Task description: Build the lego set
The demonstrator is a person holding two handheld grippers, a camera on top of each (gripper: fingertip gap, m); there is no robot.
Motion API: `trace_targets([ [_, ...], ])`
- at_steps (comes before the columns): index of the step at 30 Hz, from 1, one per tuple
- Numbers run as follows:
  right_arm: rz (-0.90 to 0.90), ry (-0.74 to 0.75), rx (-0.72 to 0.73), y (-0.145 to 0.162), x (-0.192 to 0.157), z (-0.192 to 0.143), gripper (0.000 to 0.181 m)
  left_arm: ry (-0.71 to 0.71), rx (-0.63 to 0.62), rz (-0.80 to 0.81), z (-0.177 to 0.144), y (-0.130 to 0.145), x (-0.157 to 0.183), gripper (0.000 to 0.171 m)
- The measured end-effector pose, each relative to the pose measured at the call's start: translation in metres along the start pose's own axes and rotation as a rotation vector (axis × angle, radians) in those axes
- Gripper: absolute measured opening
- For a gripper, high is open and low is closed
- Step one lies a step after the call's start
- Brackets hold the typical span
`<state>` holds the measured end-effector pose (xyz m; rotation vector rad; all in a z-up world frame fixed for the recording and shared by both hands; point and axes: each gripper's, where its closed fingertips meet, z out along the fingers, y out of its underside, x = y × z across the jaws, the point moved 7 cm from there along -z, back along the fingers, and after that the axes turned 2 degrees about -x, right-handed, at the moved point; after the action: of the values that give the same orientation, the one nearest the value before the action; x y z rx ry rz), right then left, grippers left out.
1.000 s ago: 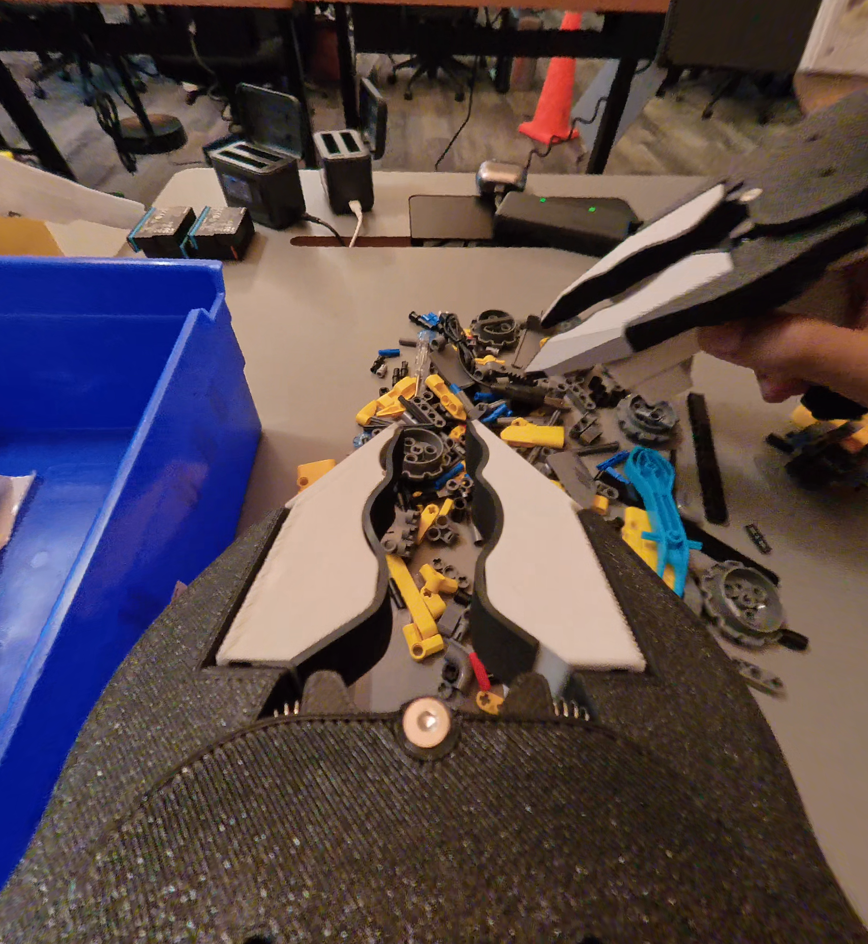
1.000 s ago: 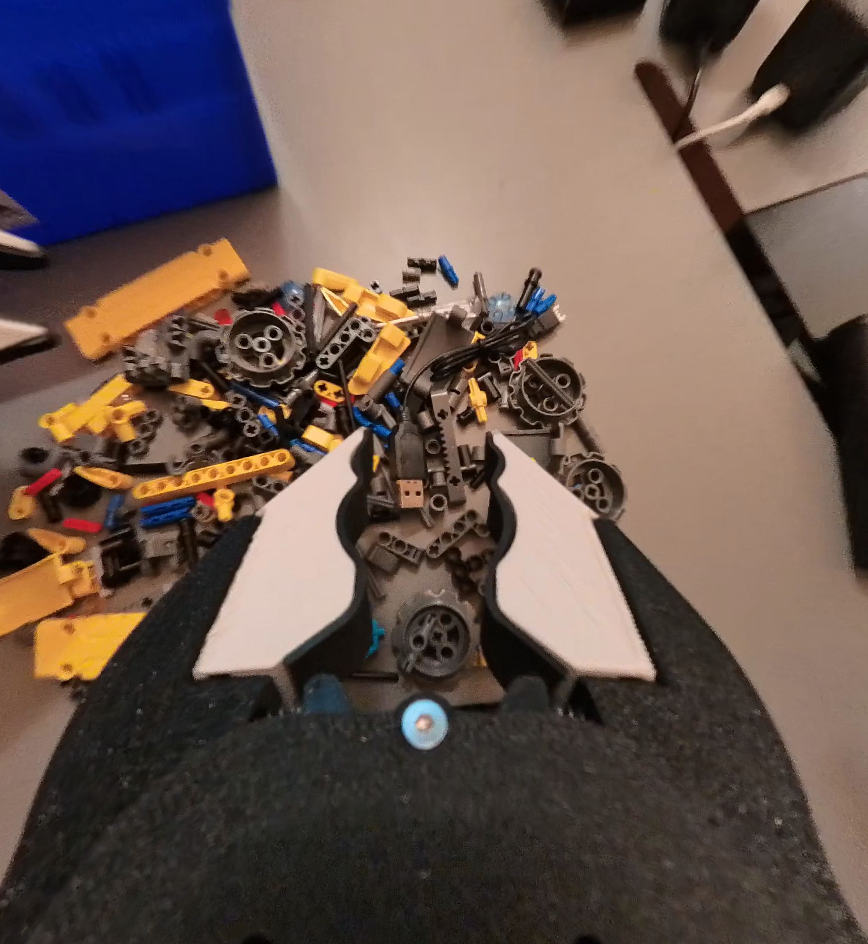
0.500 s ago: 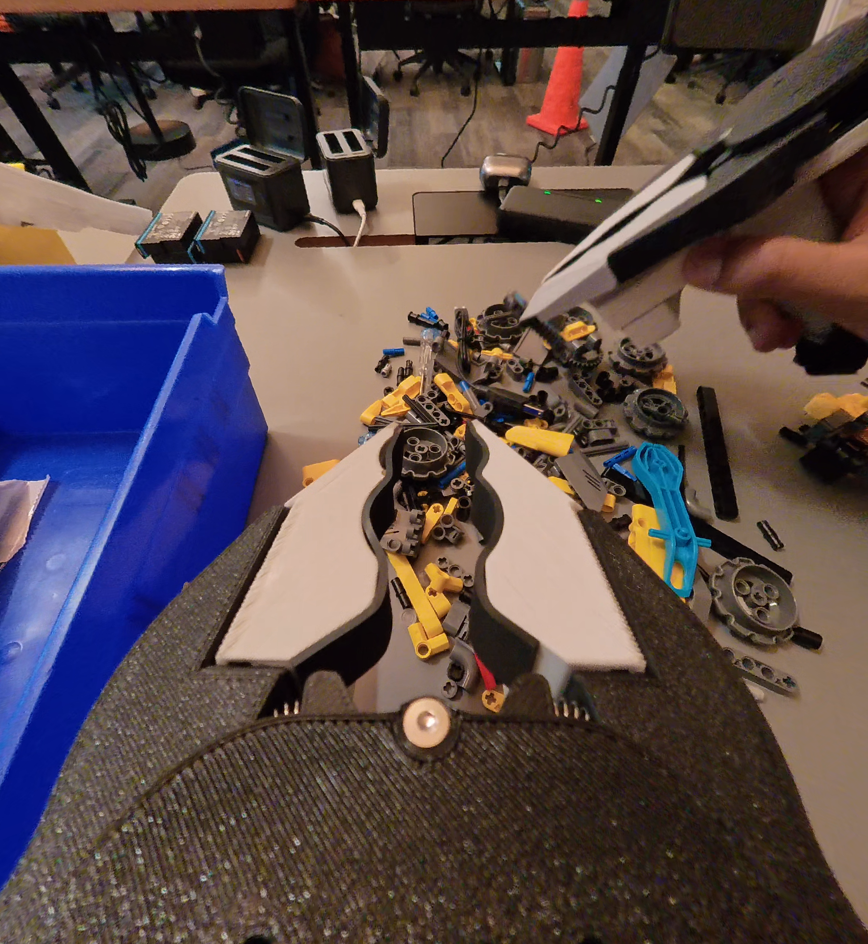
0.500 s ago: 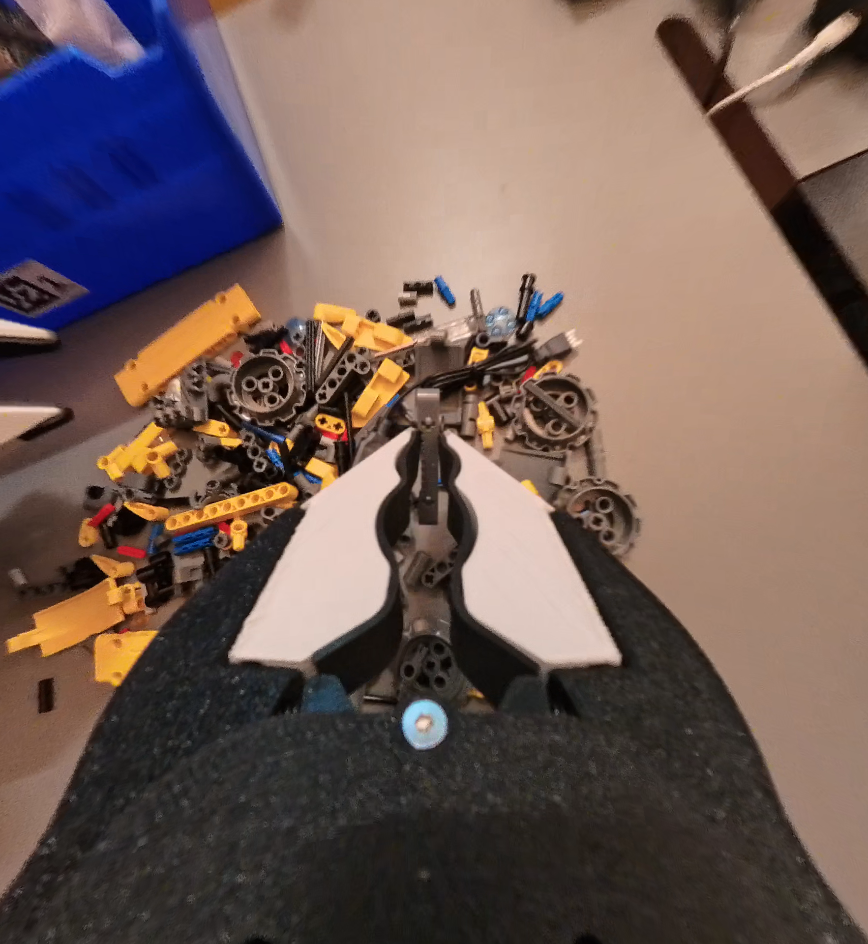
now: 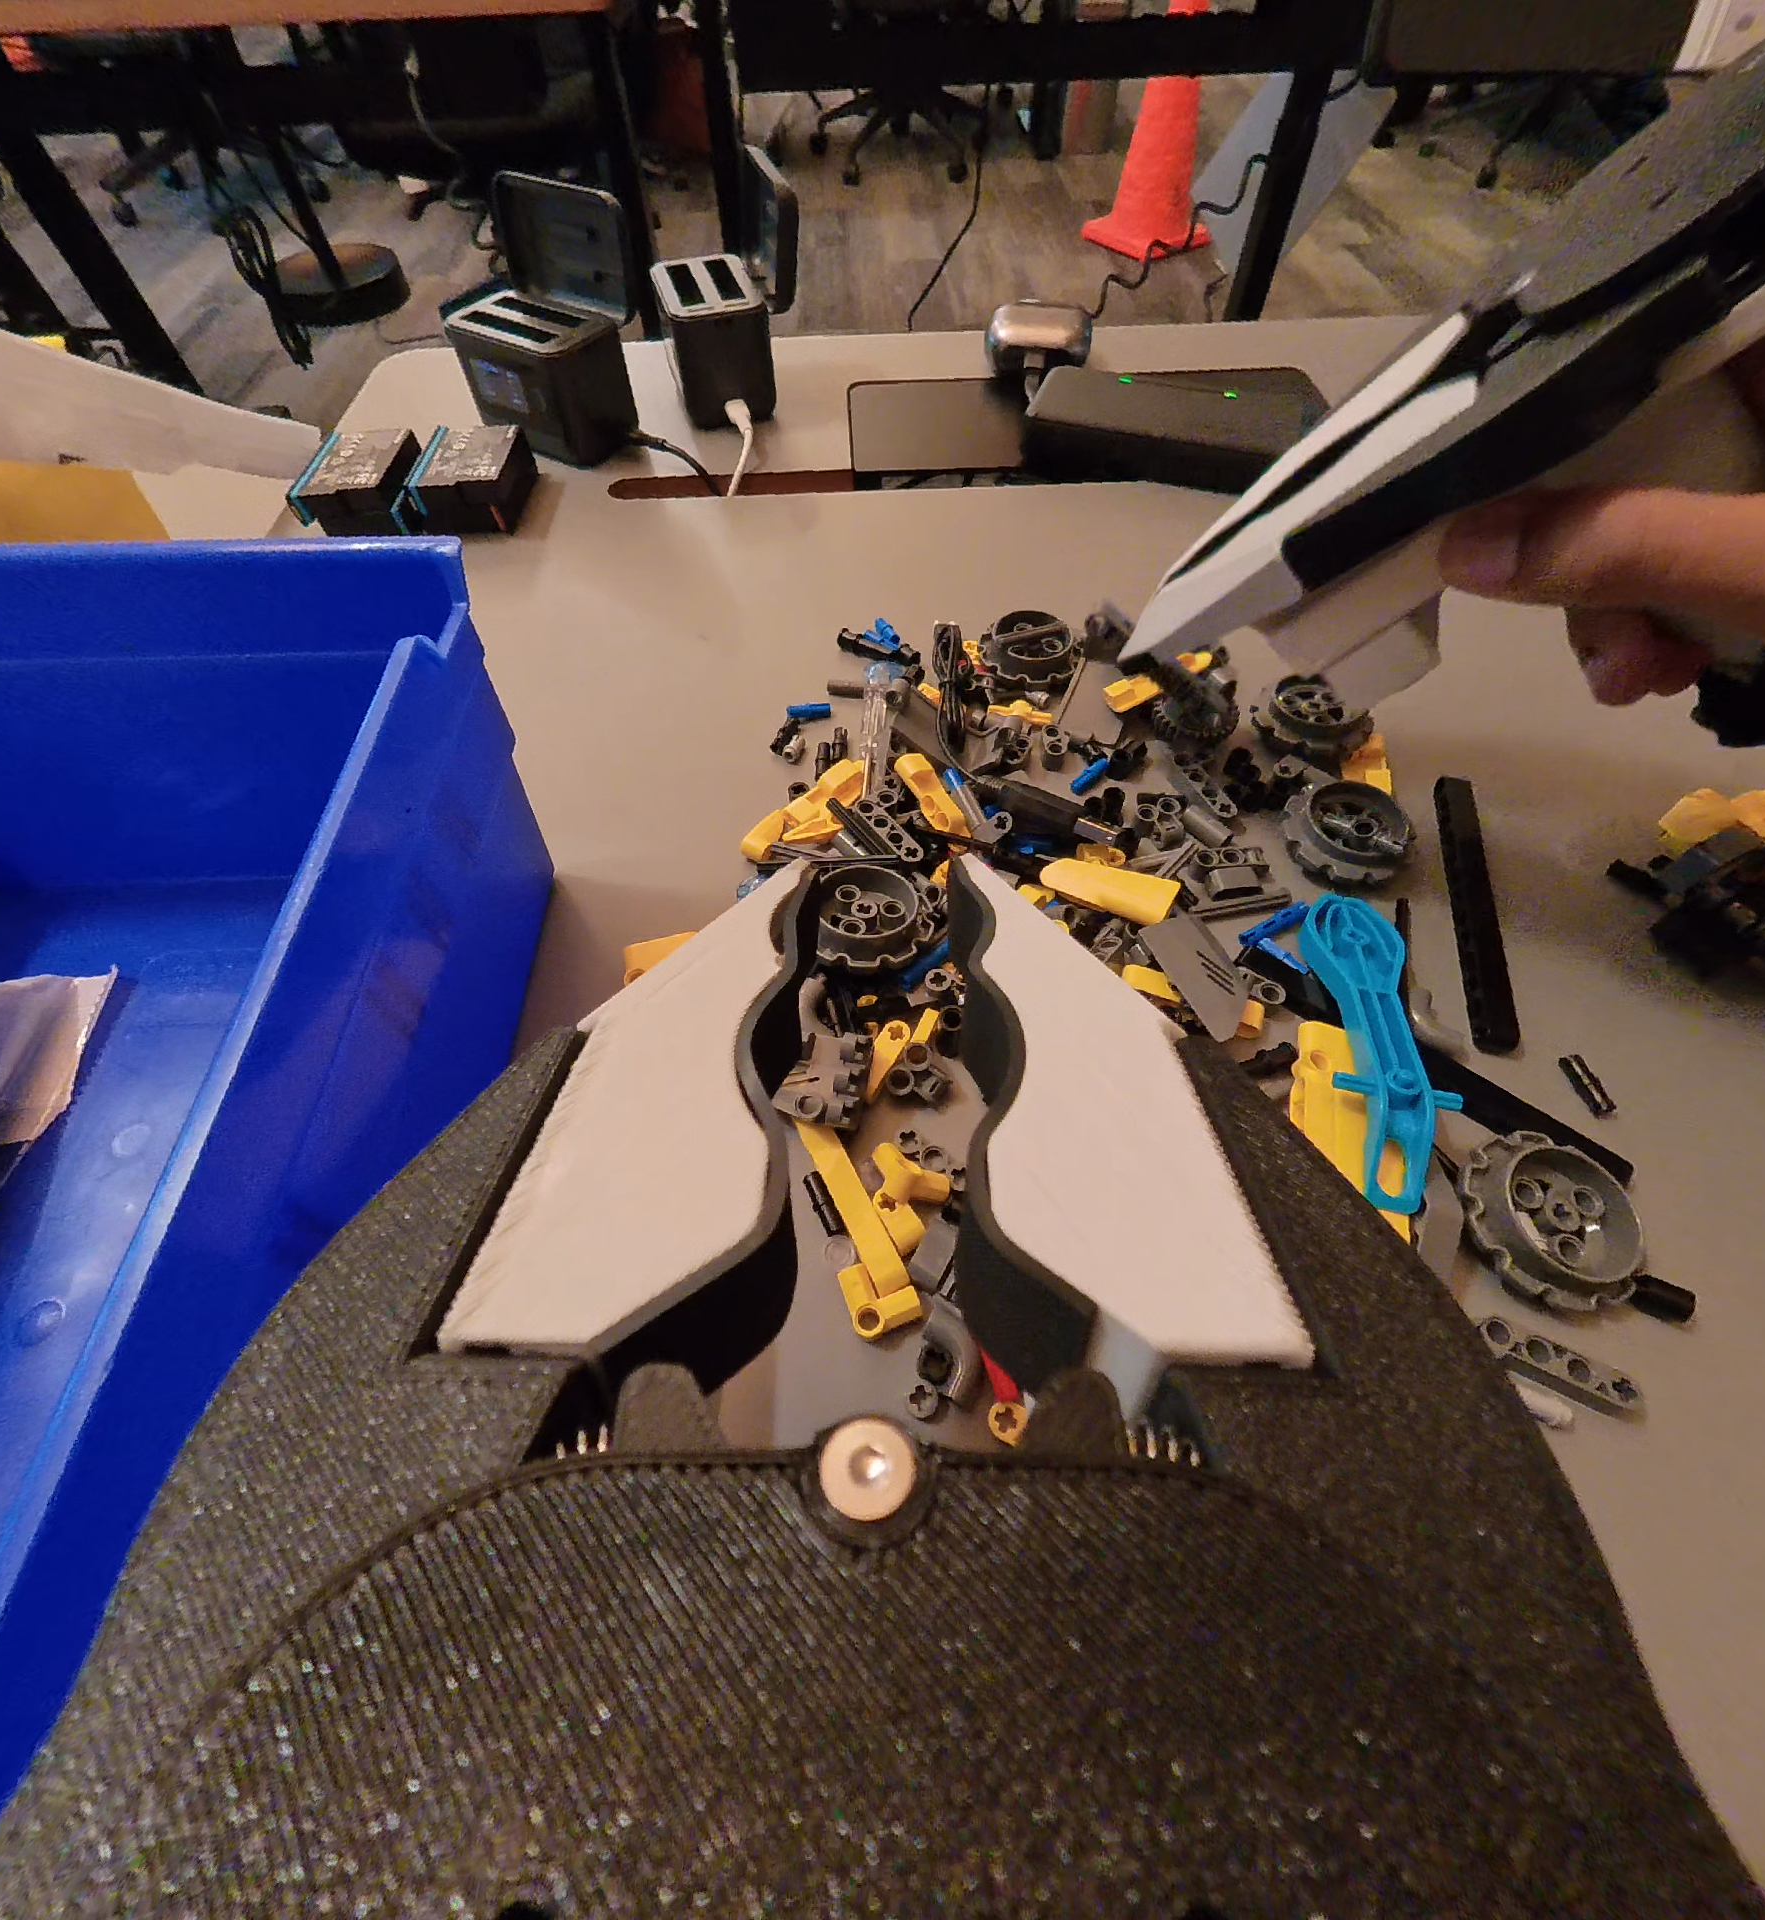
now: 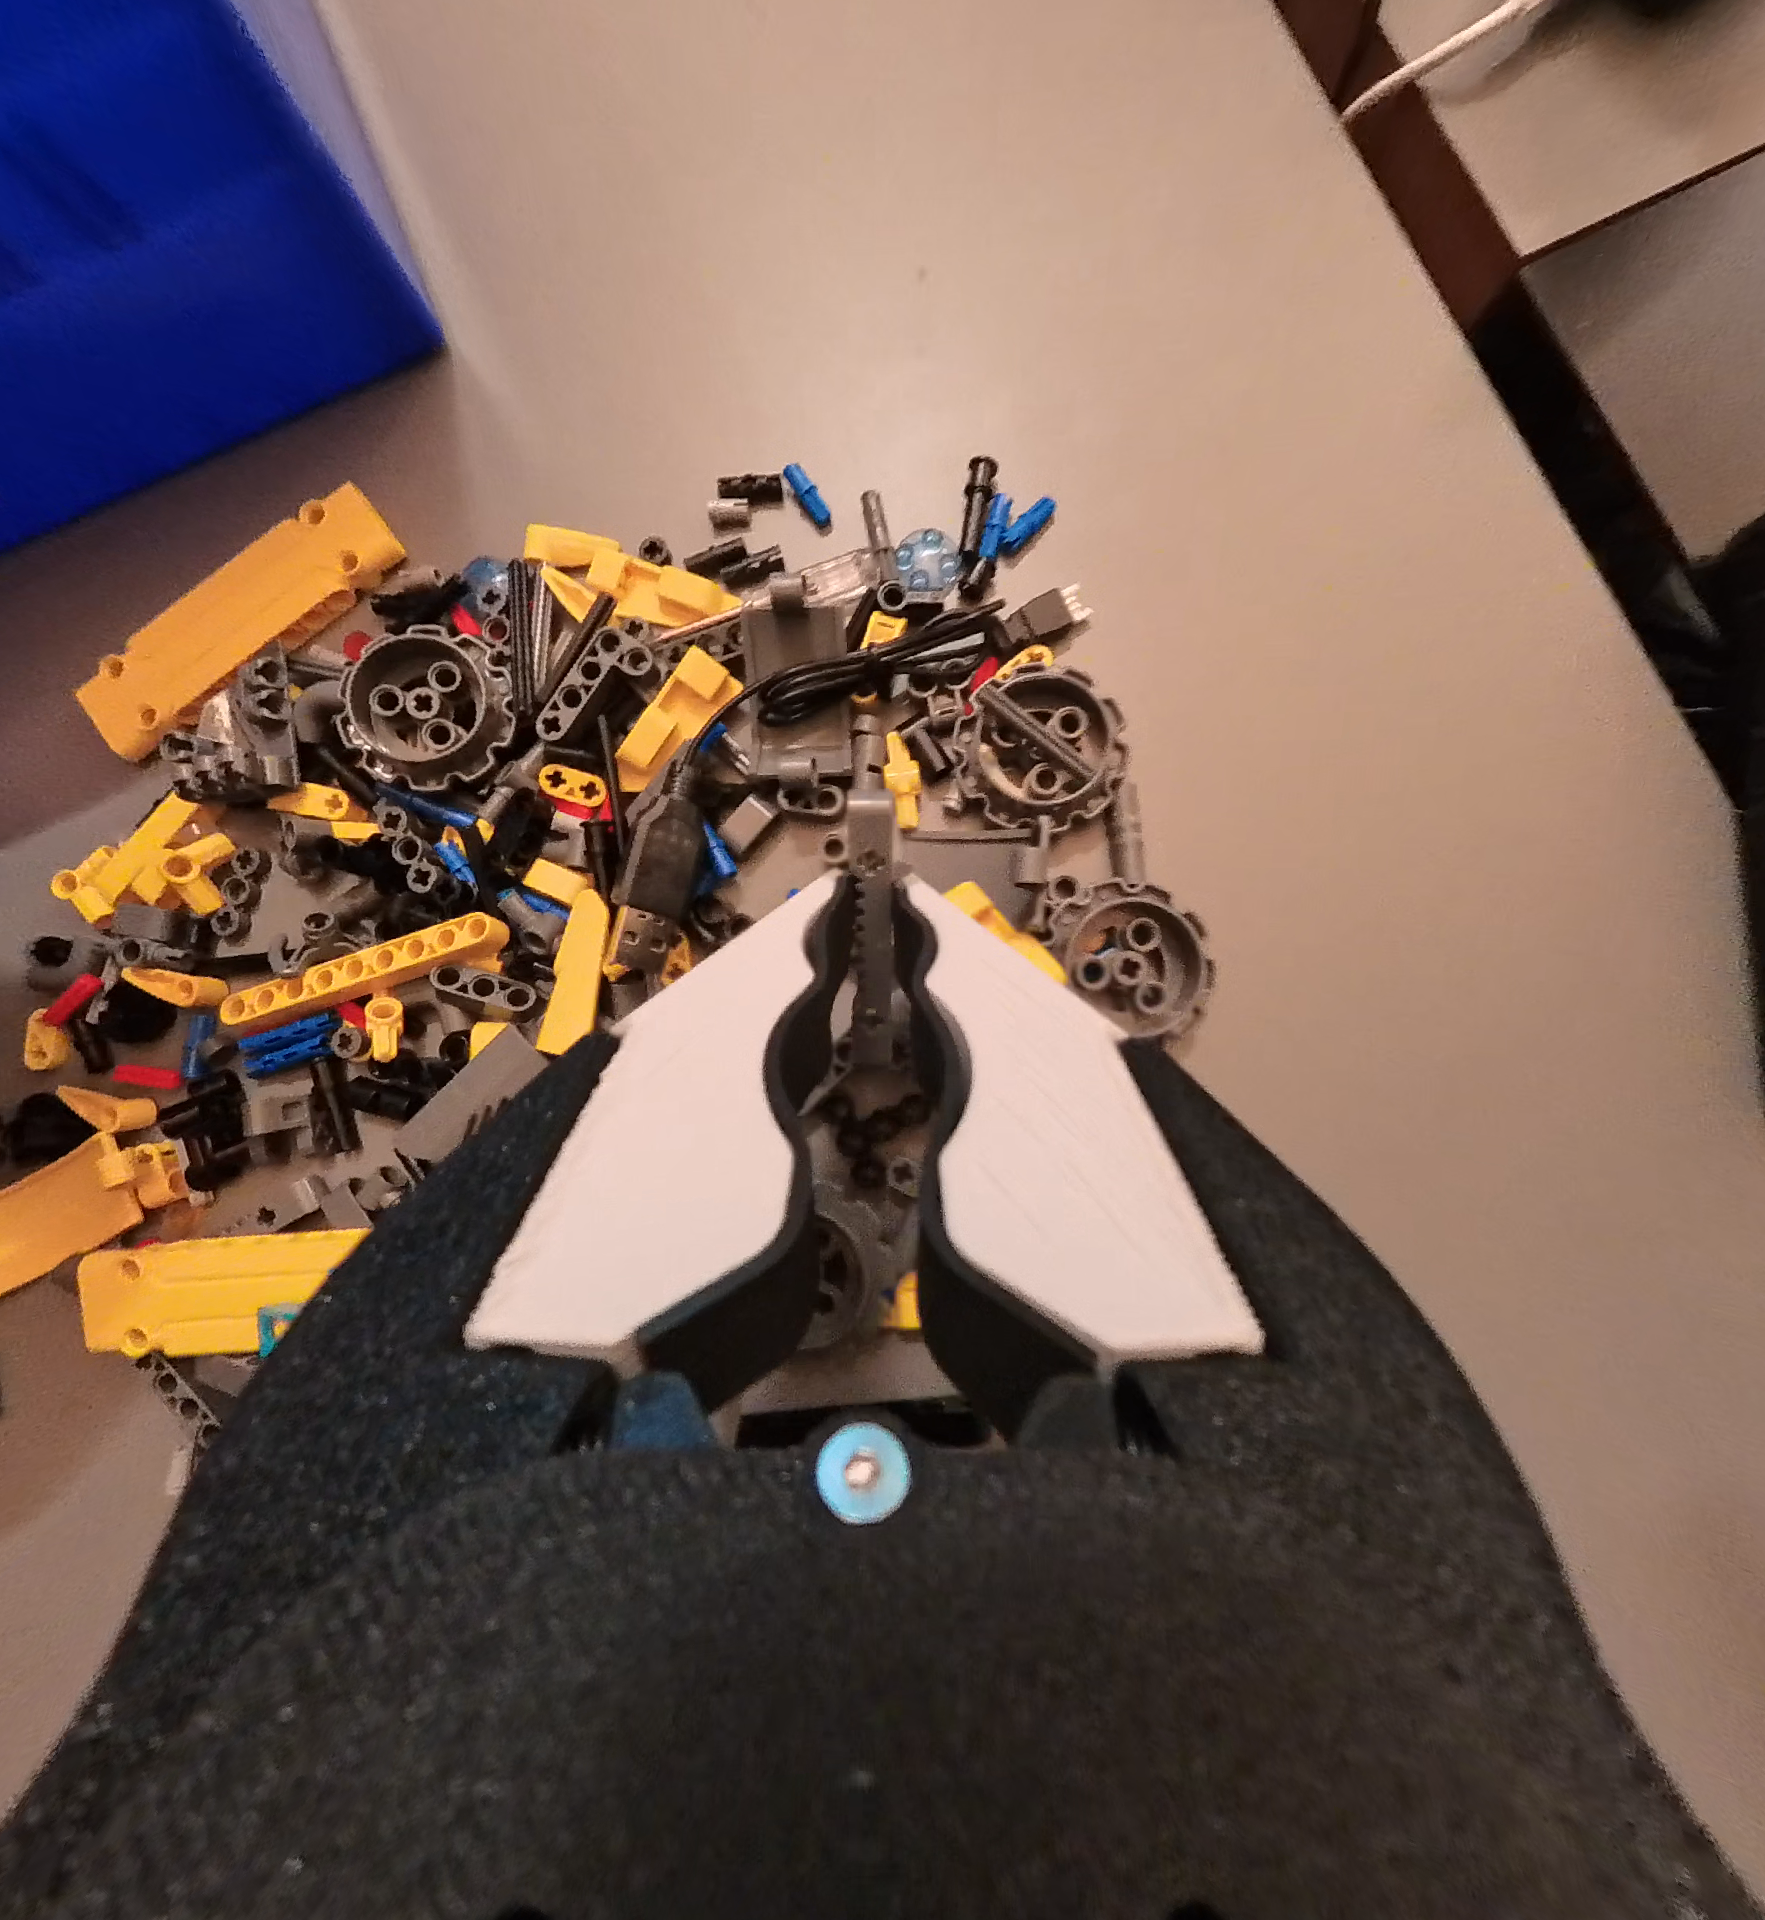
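A pile of small yellow, grey, black and blue building pieces [image 5: 1044, 862] lies on the grey table [image 5: 670, 665]. My left gripper [image 5: 873, 883] is open, low over the pile's near side, with a grey toothed wheel [image 5: 865, 916] between its tips. My right gripper [image 6: 870, 883] is shut on a long grey toothed piece [image 6: 870, 844] and holds it over the pile [image 6: 587, 831]. In the left wrist view the right gripper [image 5: 1132, 649] shows above the pile's far right side, held by a hand [image 5: 1647, 582].
A big blue bin [image 5: 234, 831] stands left of the pile, with a clear bag inside. Black chargers [image 5: 545, 364], battery packs [image 5: 410, 483] and a flat black device [image 5: 1158, 421] line the table's far edge. A part-built yellow and black model [image 5: 1761, 873] sits at right. A black cable [image 6: 857, 665] lies in the pile. About 15 cm separates my left fingertips from my right.
My right gripper has closed on the grey toothed piece and lifted up and back from the pile. My left gripper has stayed open over the pile.
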<state>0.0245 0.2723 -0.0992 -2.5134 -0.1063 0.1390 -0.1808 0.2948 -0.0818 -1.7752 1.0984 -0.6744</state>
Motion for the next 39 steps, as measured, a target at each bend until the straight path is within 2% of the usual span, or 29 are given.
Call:
trace_targets([
  [2,-0.011,-0.007,-0.016,0.001,-0.005,0.005,0.007,0.000,0.001,0.000,0.000,0.000,0.000,0.021],
  [6,-0.041,0.003,-0.085,0.002,-0.011,0.014,0.026,-0.006,-0.001,-0.001,0.000,0.000,-0.001,0.021],
  [12,-0.121,0.025,-0.031,-0.021,-0.025,0.018,0.036,-0.010,-0.001,-0.017,-0.001,0.000,-0.003,0.021],
  [17,-0.154,0.031,-0.041,-0.041,-0.019,0.042,0.037,-0.020,-0.007,-0.009,0.000,0.001,-0.004,0.021],
  [24,-0.148,-0.033,-0.094,-0.046,-0.021,0.062,0.023,-0.015,0.010,-0.028,-0.003,-0.001,-0.006,0.021],
  [27,-0.137,-0.041,-0.060,-0.048,-0.021,0.055,0.023,-0.016,0.010,-0.027,-0.003,-0.001,-0.006,0.021],
  [31,-0.119,-0.038,0.051,-0.058,-0.019,0.026,0.023,-0.015,0.013,-0.029,-0.003,-0.001,-0.006,0.021],
  [35,-0.095,0.005,0.130,-0.064,-0.006,-0.004,0.023,-0.018,0.010,-0.030,-0.003,0.000,-0.006,0.021],
  [39,-0.048,0.049,0.139,-0.057,0.012,-0.019,0.023,-0.023,0.005,-0.028,-0.002,0.000,-0.007,0.021],
])
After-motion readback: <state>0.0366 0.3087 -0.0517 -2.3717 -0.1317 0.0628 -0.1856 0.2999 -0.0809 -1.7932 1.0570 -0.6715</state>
